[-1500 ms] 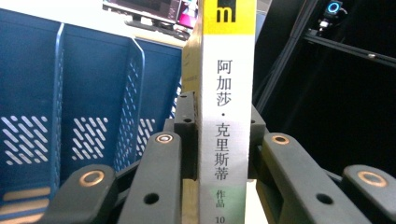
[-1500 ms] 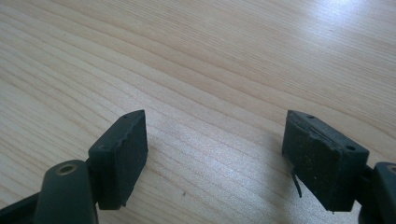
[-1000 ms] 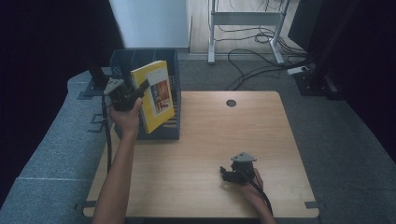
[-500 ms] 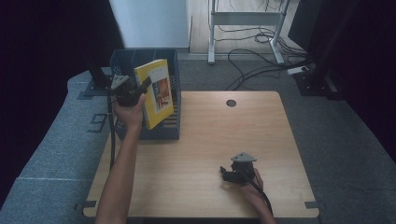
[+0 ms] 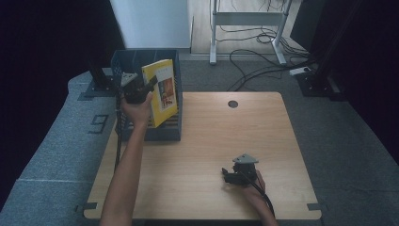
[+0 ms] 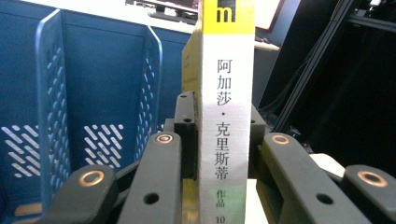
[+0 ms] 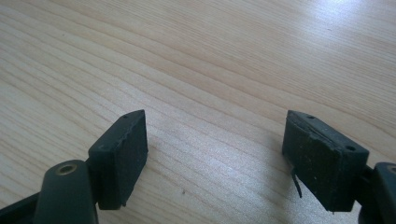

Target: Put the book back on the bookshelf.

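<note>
I had the left claw (image 5: 151, 84) up in the upper left of the high view, clamped on the yellow book (image 5: 162, 92), which stood nearly upright and slightly tilted over the blue file rack (image 5: 141, 59) at the table's (image 5: 282, 141) far left corner. In the left gripper view the book's (image 6: 226, 102) grey spine with its yellow top ran up the middle of the frame, pinched between my two black jaws on either side, its printed characters reading top to bottom. Behind it, on the left of that frame, I saw the rack's (image 6: 51, 93) perforated blue dividers standing upright; whether the book's lower edge touched the rack I could not tell. My left forearm (image 5: 124, 174) reached up from the bottom of the high view along the table's left edge. The right claw (image 5: 228, 175) sat low in the lower middle of the high view, on or just above the bare wood, well apart from the book and rack. In the right gripper view its jaws stood wide apart with nothing between them, only the pale wood grain of the table (image 7: 210, 60) showing in the gap.
</note>
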